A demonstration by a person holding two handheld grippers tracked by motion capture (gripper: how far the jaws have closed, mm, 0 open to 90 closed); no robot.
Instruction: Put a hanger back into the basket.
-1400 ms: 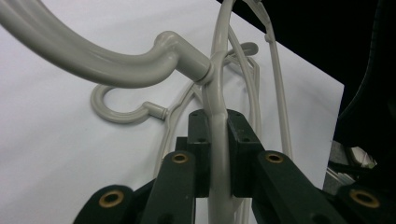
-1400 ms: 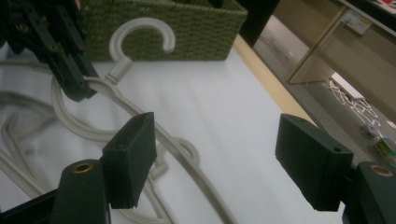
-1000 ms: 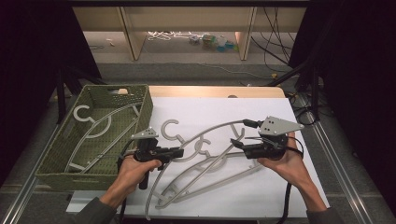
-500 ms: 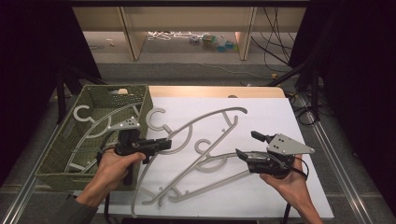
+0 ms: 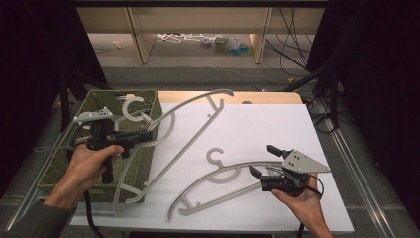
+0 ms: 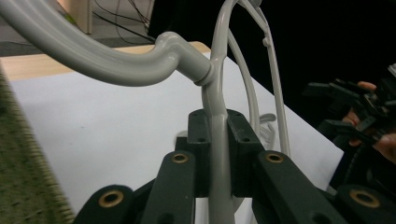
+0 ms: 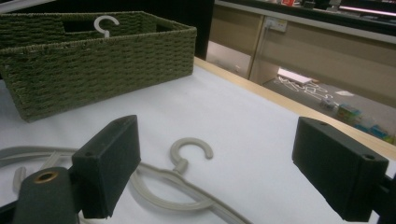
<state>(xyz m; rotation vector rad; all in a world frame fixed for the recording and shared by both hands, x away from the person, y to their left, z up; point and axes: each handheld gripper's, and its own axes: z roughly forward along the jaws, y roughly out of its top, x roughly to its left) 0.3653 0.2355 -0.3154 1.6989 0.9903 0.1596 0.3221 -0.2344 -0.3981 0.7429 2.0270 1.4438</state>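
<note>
My left gripper (image 5: 147,135) is shut on a grey plastic hanger (image 5: 213,93) just below its hook, as the left gripper view shows (image 6: 218,135). That hanger is lifted and slants from above the green woven basket (image 5: 119,92) out over the white sheet. A second grey hanger (image 5: 225,170) lies flat on the sheet at the front middle. My right gripper (image 5: 262,159) is open just right of it, holding nothing. In the right gripper view the gripper (image 7: 215,172) has its jaws wide apart, with the lying hanger's hook (image 7: 189,151) beyond them.
The basket (image 7: 102,65) stands at the table's left, partly off the white sheet (image 5: 257,129). A curved grey hanger piece (image 5: 126,191) lies inside it. A wooden table edge (image 5: 267,96) runs along the back, with dark stands on either side.
My left gripper has carried its hanger leftward until the hook end is over the basket. My right gripper has drawn back to the front right, open and off the hangers.
</note>
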